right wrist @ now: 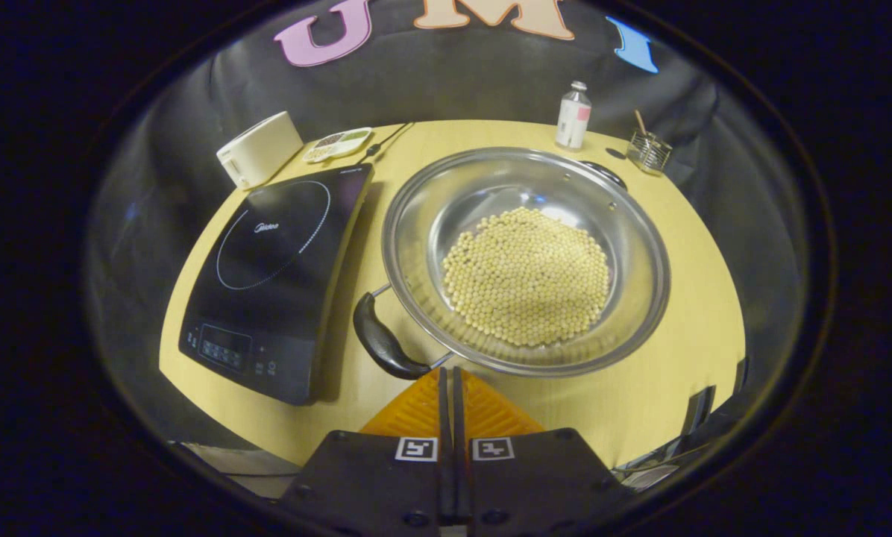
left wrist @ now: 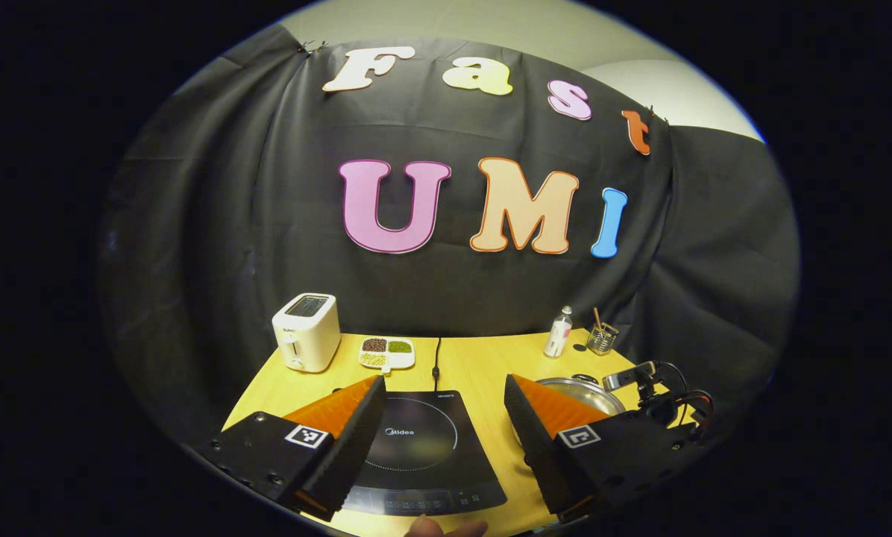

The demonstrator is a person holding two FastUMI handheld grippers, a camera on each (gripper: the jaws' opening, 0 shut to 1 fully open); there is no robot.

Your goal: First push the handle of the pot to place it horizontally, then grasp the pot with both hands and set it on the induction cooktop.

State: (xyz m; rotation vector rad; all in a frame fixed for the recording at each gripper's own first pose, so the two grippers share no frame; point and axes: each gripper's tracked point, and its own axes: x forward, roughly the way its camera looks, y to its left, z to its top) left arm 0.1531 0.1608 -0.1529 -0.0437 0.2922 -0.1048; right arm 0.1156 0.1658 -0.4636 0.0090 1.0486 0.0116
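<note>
A steel pot (right wrist: 416, 224) holding a heap of pale soybeans (right wrist: 528, 276) stands on the wooden table, right of the black induction cooktop (right wrist: 274, 276). Its near black handle (right wrist: 382, 343) points toward the front left; the far handle (right wrist: 602, 173) sits at the back right. My right gripper (right wrist: 448, 371) is shut with nothing in it, its tips just in front of the pot's rim, right beside the near handle's end. My left gripper (left wrist: 443, 380) is open and hovers above the front of the cooktop (left wrist: 416, 440), with the pot (left wrist: 576, 389) off to its right.
A white toaster (right wrist: 259, 149), a divided dish of beans (right wrist: 336, 144) and the cooktop's cord lie at the back left. A small bottle (right wrist: 573, 115) and a glass jar (right wrist: 649, 151) stand at the back right. A fingertip (left wrist: 446, 528) shows at the table's front edge.
</note>
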